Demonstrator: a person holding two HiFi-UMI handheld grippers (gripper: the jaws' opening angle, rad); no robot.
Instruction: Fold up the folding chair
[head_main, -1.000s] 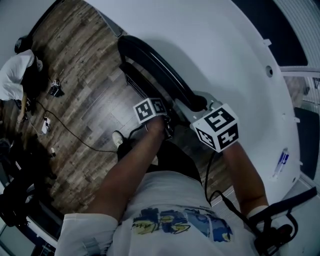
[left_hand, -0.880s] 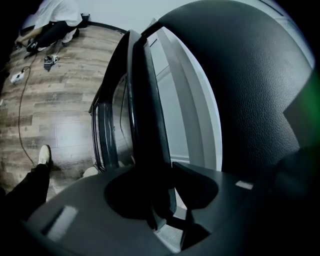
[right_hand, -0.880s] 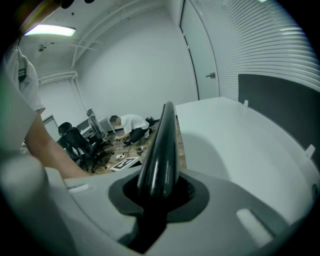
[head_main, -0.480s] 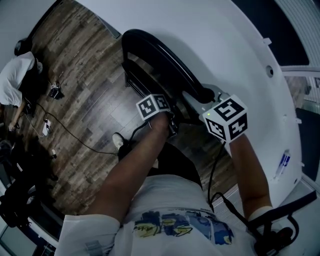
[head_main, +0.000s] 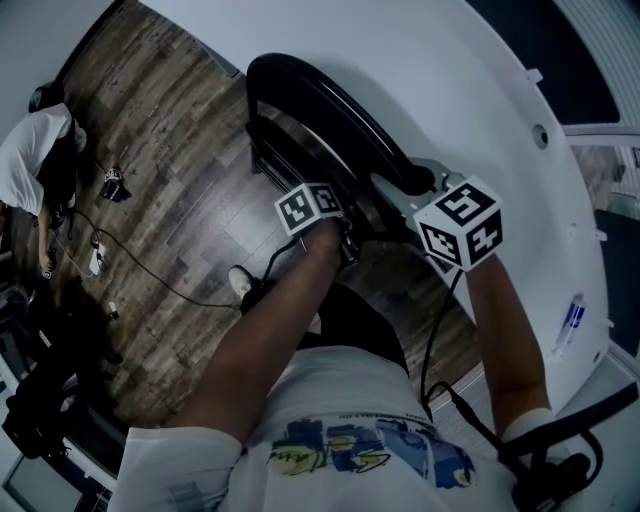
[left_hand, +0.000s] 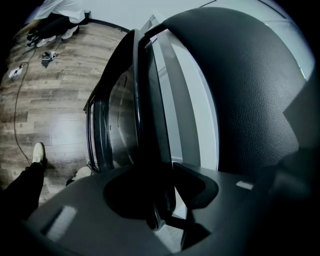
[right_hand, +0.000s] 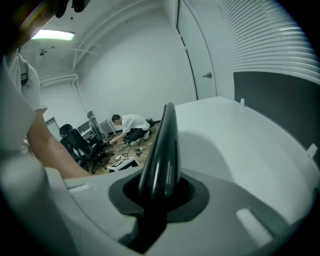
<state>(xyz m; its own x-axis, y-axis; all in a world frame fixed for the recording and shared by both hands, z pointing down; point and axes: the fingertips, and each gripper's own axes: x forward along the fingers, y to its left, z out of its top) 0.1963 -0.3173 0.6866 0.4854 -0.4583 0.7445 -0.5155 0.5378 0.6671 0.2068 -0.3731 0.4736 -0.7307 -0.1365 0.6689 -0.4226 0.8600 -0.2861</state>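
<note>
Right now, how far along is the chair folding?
Mostly done: the folding chair looks collapsed, its panels close together with a narrow gap showing in the left gripper view. In hand: the left gripper and right gripper each clamp its black frame. Left: probably closing that gap and releasing.

White table (head_main: 480, 90) crowds right side, edge just beside folding chair (head_main: 330, 105), narrow gap between. Wood floor (head_main: 170, 150) left of chair open, room to pass. Cable (head_main: 135, 262) trails across it; crouching person (head_main: 28, 155), office chairs (right_hand: 75, 142) well off at far left.
</note>
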